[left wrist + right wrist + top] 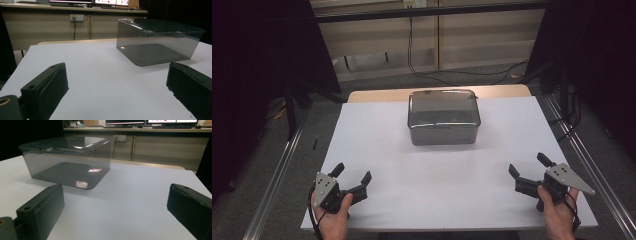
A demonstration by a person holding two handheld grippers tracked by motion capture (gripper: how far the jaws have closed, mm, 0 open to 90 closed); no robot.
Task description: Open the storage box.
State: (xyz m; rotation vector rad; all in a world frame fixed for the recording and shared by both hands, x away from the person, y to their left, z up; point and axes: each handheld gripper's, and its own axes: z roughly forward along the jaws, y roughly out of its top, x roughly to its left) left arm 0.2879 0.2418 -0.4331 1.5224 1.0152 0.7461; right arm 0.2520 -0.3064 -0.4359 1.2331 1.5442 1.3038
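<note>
The lidded box (444, 117) was set at the far middle of the table (437, 175). The left gripper (352, 176) and right gripper (528, 165) were held well short of the box, jaws spread, nothing pinched.

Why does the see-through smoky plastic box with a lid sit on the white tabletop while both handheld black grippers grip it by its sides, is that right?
Not quite. The see-through smoky plastic box does sit on the white tabletop, but the left gripper and right gripper are open near the table's front edge, apart from the box, as the high view shows.
</note>
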